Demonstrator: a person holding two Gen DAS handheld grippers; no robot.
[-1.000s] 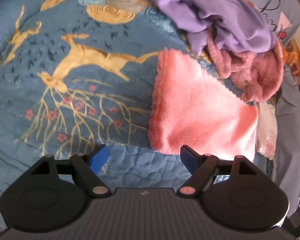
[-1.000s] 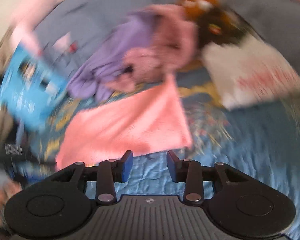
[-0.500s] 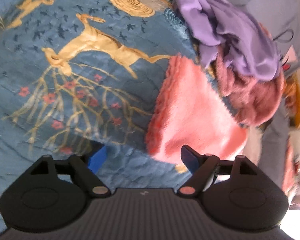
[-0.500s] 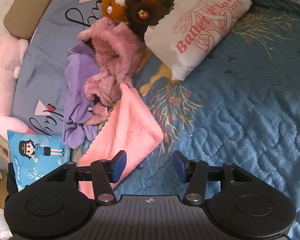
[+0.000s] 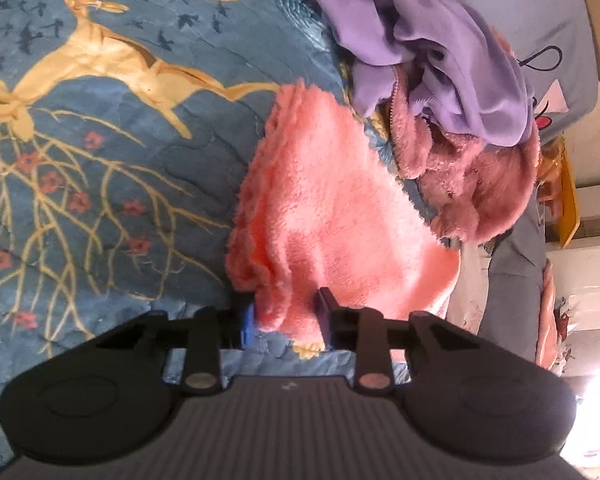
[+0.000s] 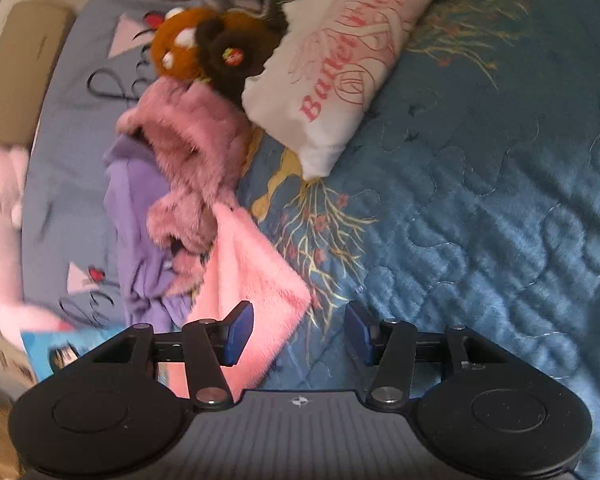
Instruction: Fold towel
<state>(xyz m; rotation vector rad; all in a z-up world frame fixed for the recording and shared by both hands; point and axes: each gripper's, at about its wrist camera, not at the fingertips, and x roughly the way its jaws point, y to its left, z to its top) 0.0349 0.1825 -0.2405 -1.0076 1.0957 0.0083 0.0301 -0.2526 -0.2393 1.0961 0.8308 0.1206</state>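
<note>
- The towel (image 5: 340, 216) is pink, thick and fluffy, folded into a rough triangle, with stacked fuzzy layers showing along its left edge. It lies on the bed's quilt (image 5: 100, 160), just beside a heap of clothes.
- The left gripper (image 5: 286, 318) has its blue-padded fingers (image 5: 247, 320) pinching the towel's near corner, the pile bunched between them.
- The right gripper (image 6: 298, 330) has its fingers (image 6: 238, 330) spread wide; the left one overlaps the towel's edge, the right one sits over bare quilt.
- The quilt is blue and stitched in wavy lines, printed with golden deer and branches with red flowers.
- The heap holds a smooth purple garment (image 5: 432, 48) over a shaggy dusty-pink one (image 5: 476, 184), which touches the towel's far edge.
- A white printed bag (image 6: 340, 72) and brown plush toys (image 6: 208, 48) lie beyond.
- The right view's left side is motion-blurred; the gripper bodies hide the towel's nearest part.
</note>
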